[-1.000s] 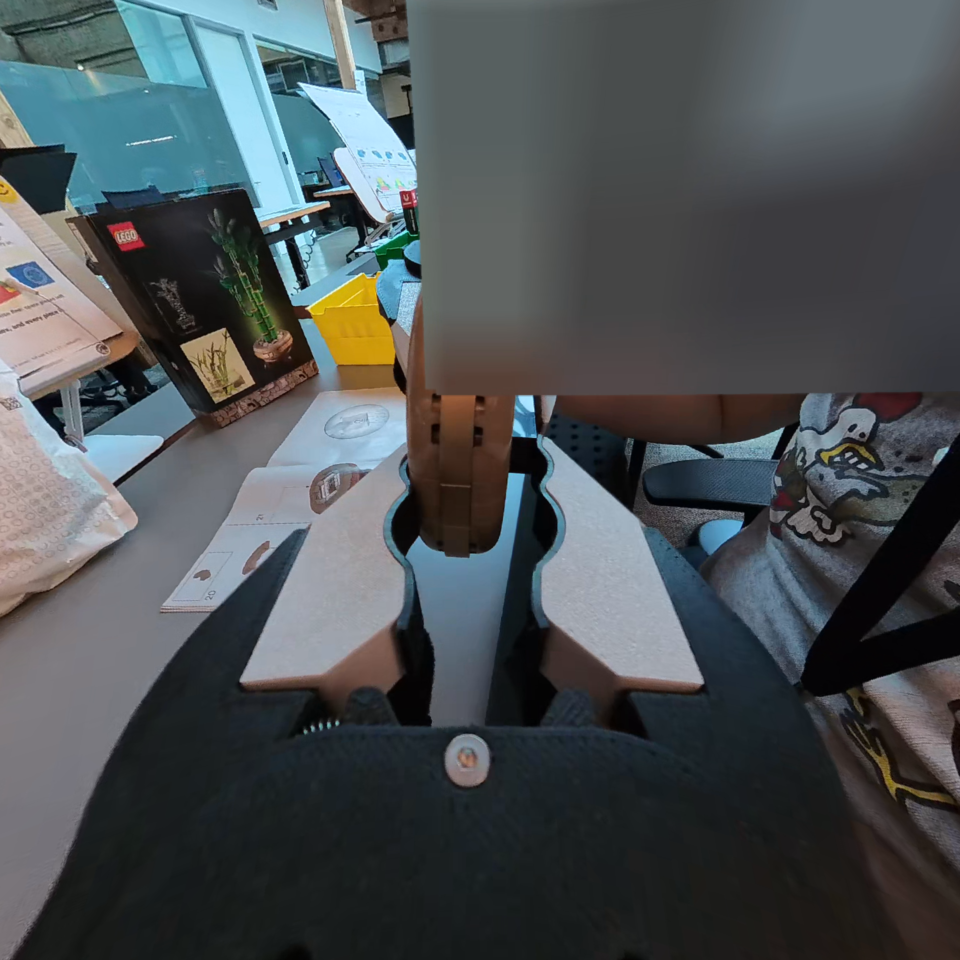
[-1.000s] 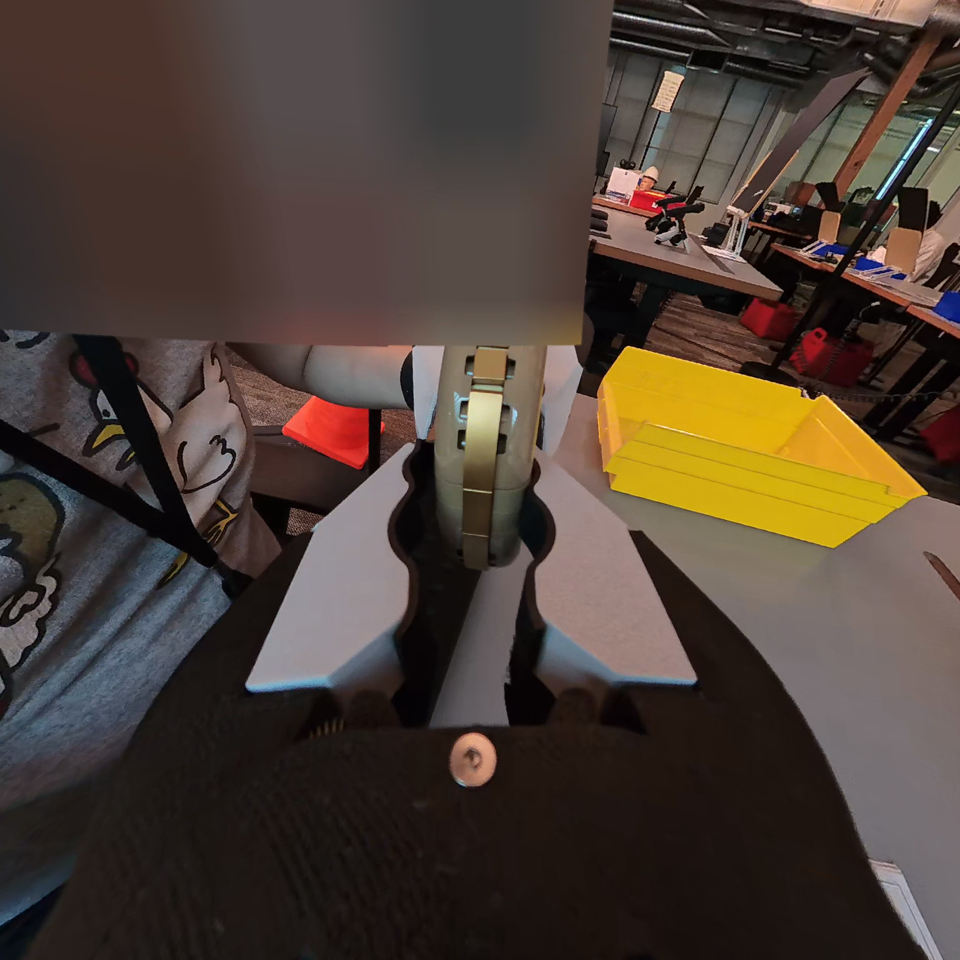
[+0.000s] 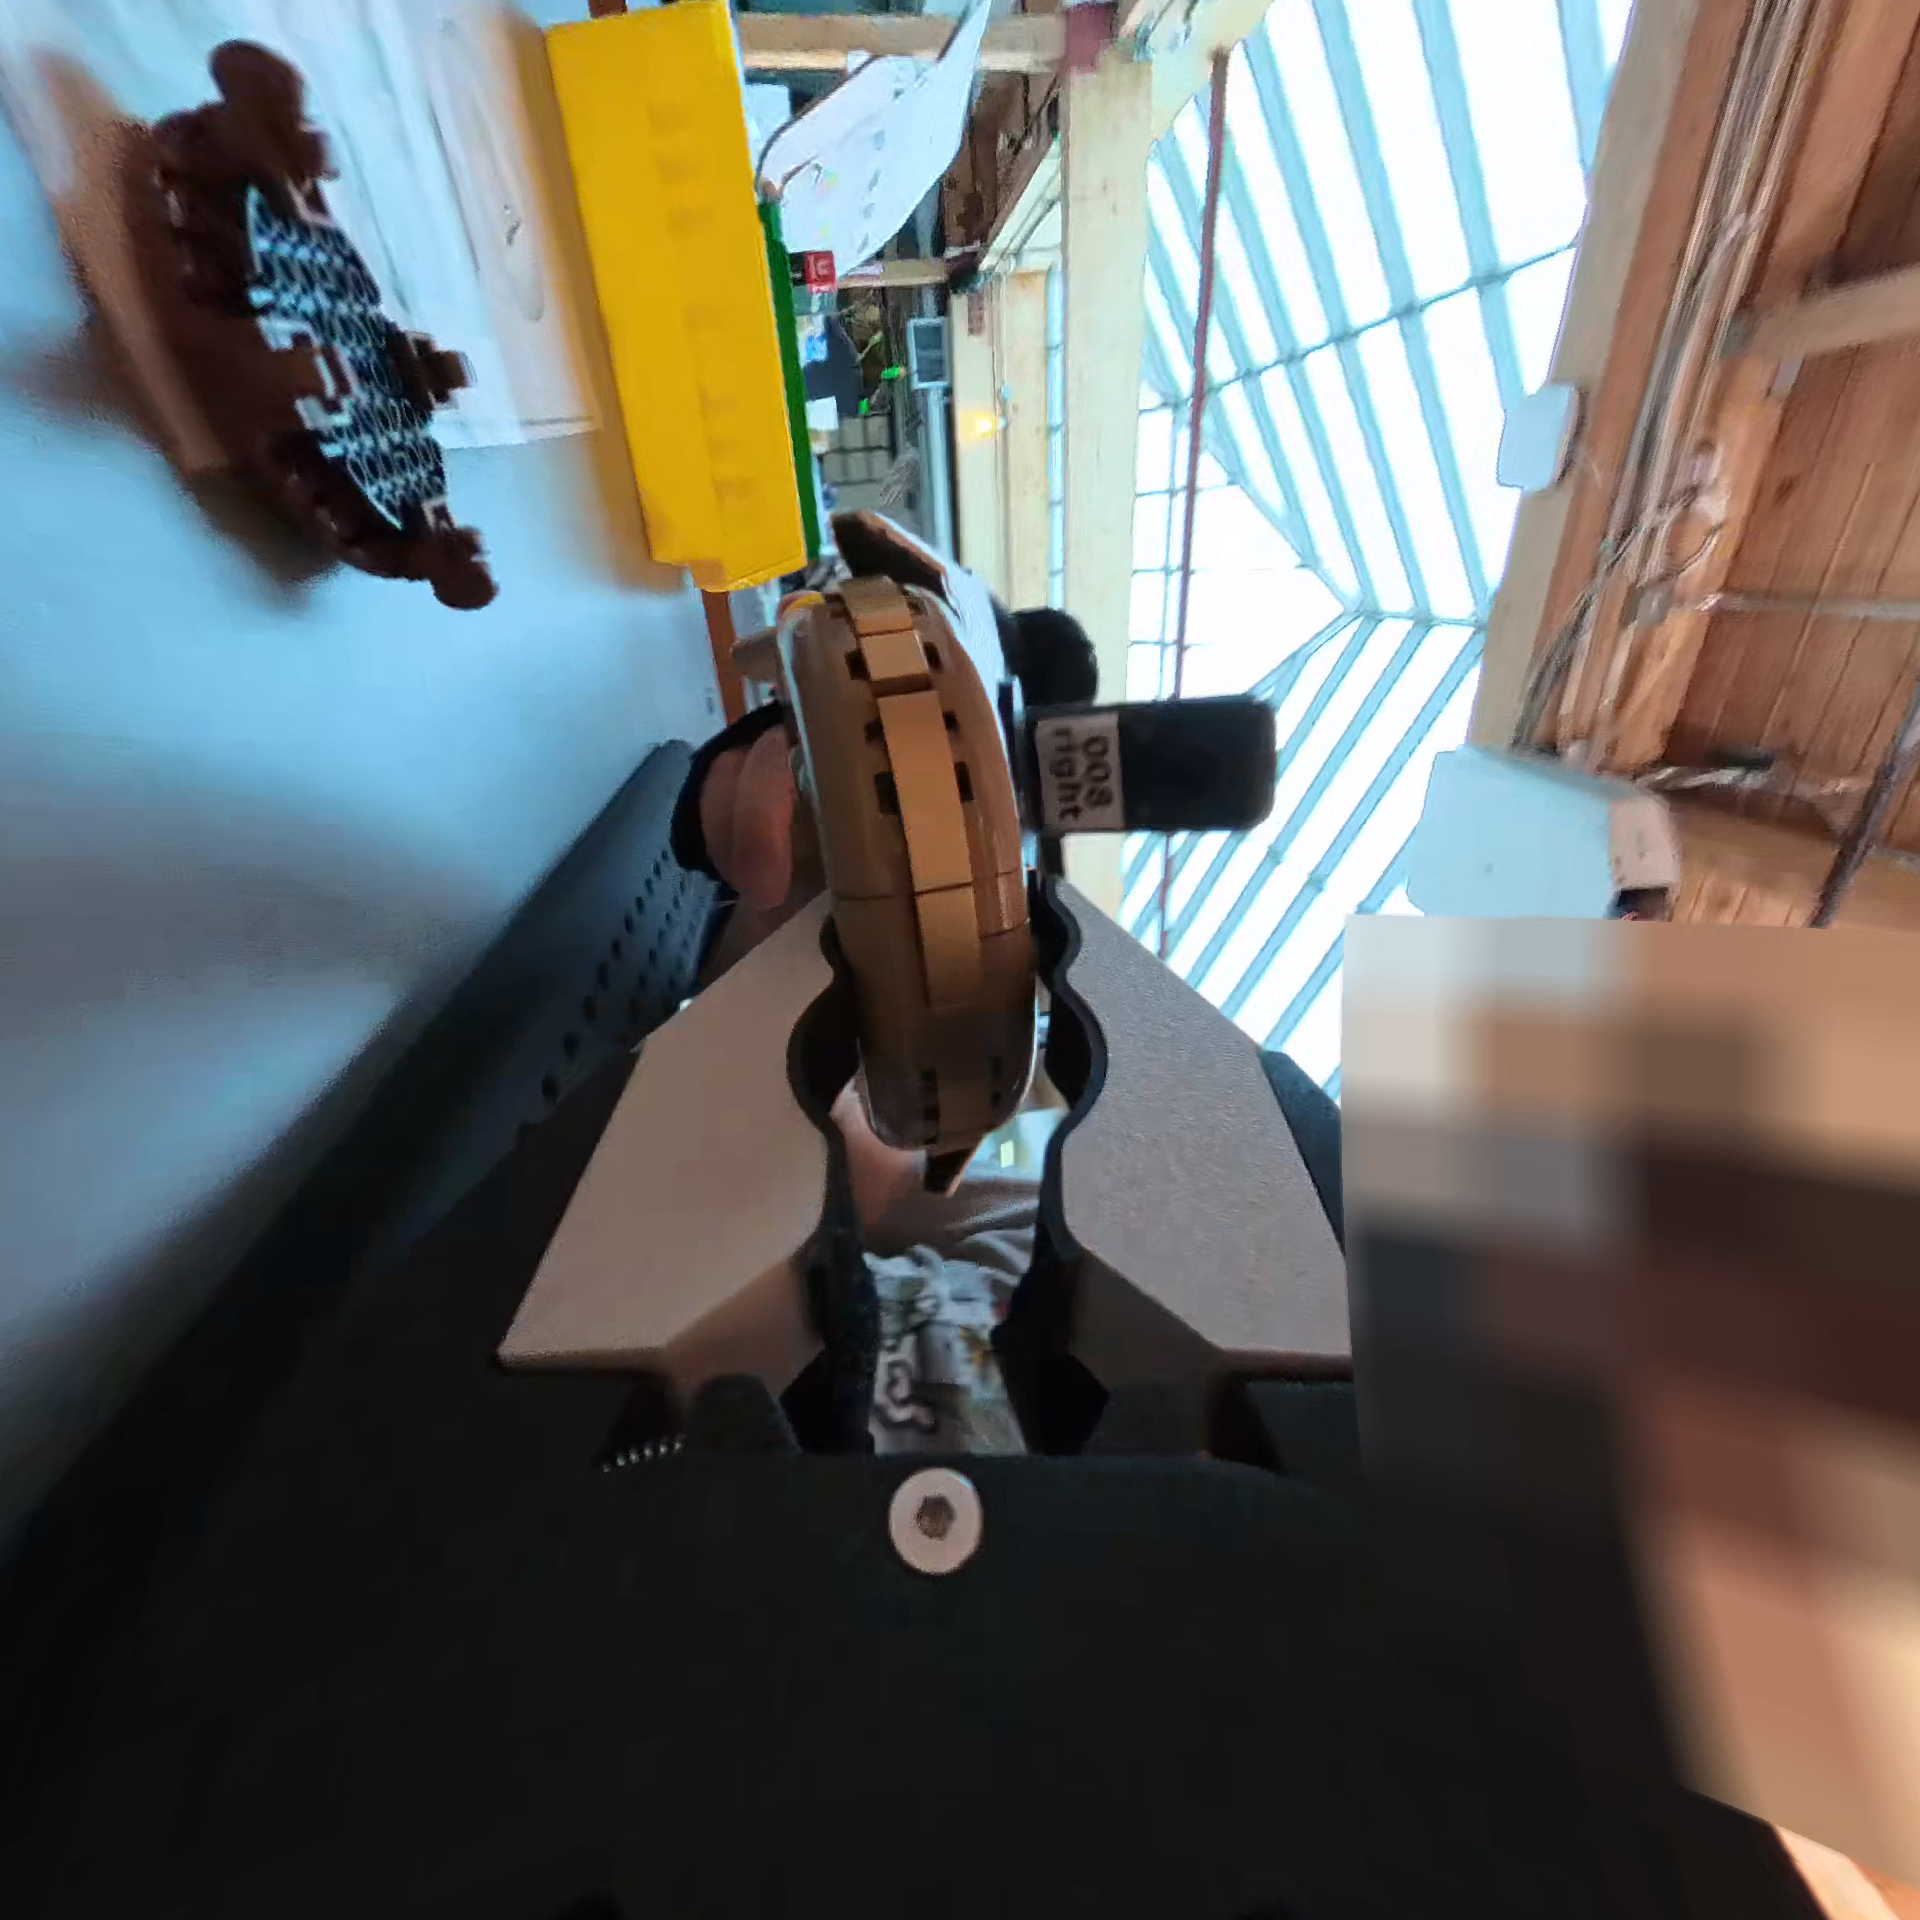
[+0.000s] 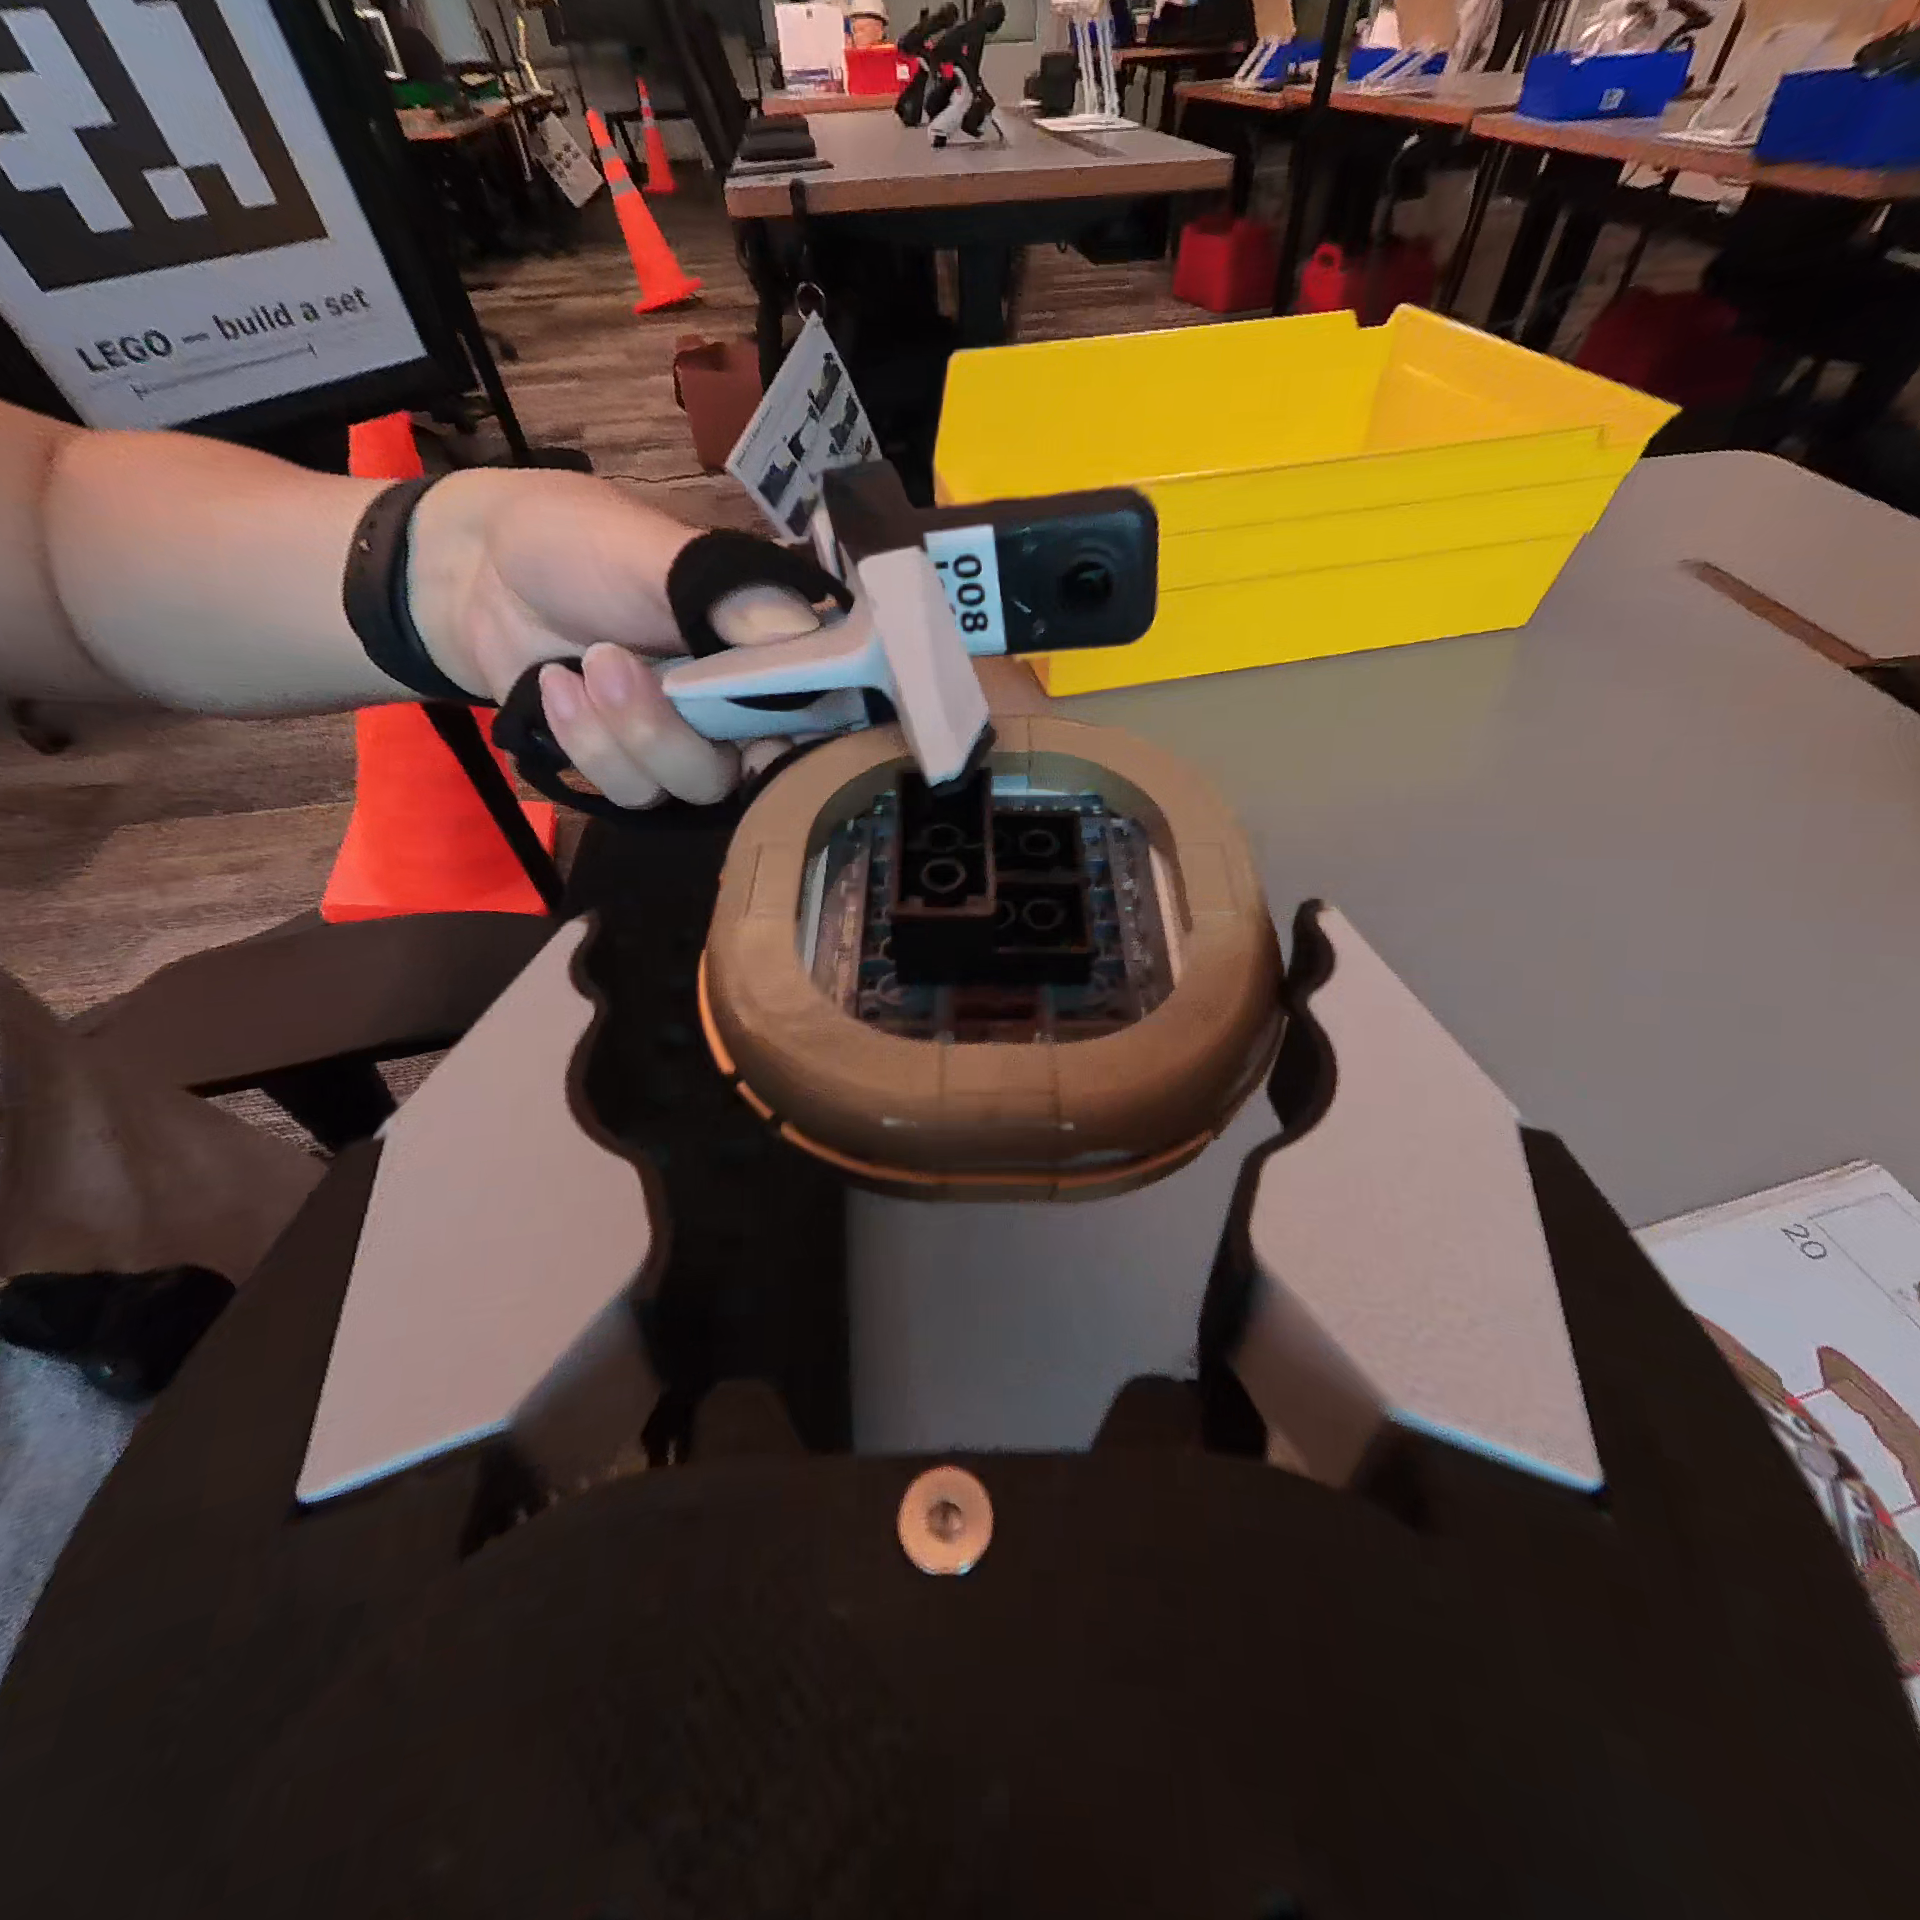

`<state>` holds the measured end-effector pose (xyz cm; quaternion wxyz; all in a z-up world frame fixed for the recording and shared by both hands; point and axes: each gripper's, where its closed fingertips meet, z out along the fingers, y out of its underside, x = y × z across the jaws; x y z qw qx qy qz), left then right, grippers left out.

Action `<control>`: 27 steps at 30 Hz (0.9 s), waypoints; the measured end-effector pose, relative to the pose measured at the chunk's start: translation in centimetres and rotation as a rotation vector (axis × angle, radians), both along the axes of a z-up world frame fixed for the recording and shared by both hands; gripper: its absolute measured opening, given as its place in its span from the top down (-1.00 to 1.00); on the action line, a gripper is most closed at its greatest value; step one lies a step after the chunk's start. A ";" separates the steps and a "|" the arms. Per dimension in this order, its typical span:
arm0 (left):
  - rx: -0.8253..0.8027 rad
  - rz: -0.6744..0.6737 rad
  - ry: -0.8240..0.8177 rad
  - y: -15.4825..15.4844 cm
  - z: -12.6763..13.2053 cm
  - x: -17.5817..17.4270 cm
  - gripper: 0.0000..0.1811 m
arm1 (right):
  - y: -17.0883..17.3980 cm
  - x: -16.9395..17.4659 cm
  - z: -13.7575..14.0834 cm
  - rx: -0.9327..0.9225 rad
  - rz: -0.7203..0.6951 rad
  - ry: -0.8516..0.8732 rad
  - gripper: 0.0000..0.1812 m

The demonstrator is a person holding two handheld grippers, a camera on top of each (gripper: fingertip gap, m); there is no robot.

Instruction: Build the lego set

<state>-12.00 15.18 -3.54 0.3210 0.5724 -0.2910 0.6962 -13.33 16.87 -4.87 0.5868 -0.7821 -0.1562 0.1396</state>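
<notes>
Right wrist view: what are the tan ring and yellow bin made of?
Tan ring-shaped Lego piece: probably hard plastic, satin-smooth; brick seams show. Yellow open bin: likely rigid moulded plastic, slightly glossy, uniform colour, stepped ridges.

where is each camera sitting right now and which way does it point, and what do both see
Left wrist view: on the left gripper, tipped sideways so the table runs up the left edge; looks along fingers closed on the tan lego pot, seen edge-on; the right hand shows behind it.
Right wrist view: on the right gripper, upright; looks down into the pot's open top, fingers spread beside it; the left hand shows.
Shared: pot, table, yellow bin.
</notes>
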 end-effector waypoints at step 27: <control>0.263 0.059 -0.268 -4.4 5.1 -2.2 0.21 | 0.4 -0.7 4.1 0.122 -0.108 -0.087 -0.32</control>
